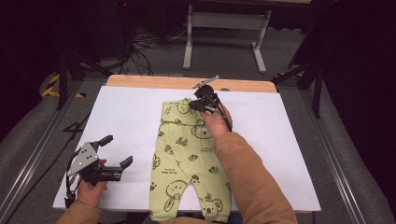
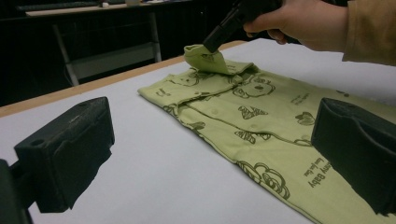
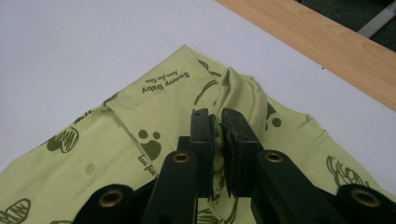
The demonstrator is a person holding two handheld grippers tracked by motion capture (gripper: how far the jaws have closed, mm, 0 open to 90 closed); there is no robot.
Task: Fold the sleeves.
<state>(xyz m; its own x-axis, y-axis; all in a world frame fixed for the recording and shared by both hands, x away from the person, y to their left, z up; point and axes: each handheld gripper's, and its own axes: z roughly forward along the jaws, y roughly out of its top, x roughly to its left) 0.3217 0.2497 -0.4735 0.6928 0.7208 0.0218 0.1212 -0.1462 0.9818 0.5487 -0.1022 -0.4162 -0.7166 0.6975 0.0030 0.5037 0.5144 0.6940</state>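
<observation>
A green baby suit (image 1: 189, 161) with little brown animal drawings lies flat in the middle of the white bench (image 1: 126, 116). Its legs point toward the person. The right gripper (image 1: 198, 103) is at the far end of the suit, and its jaws are pinching a fold of the green cloth there. That bit of cloth is lifted up a little off the rest. The left gripper (image 1: 119, 150) sits near the left edge of the bench, well apart from the suit. Its jaws are spread wide with nothing between them.
</observation>
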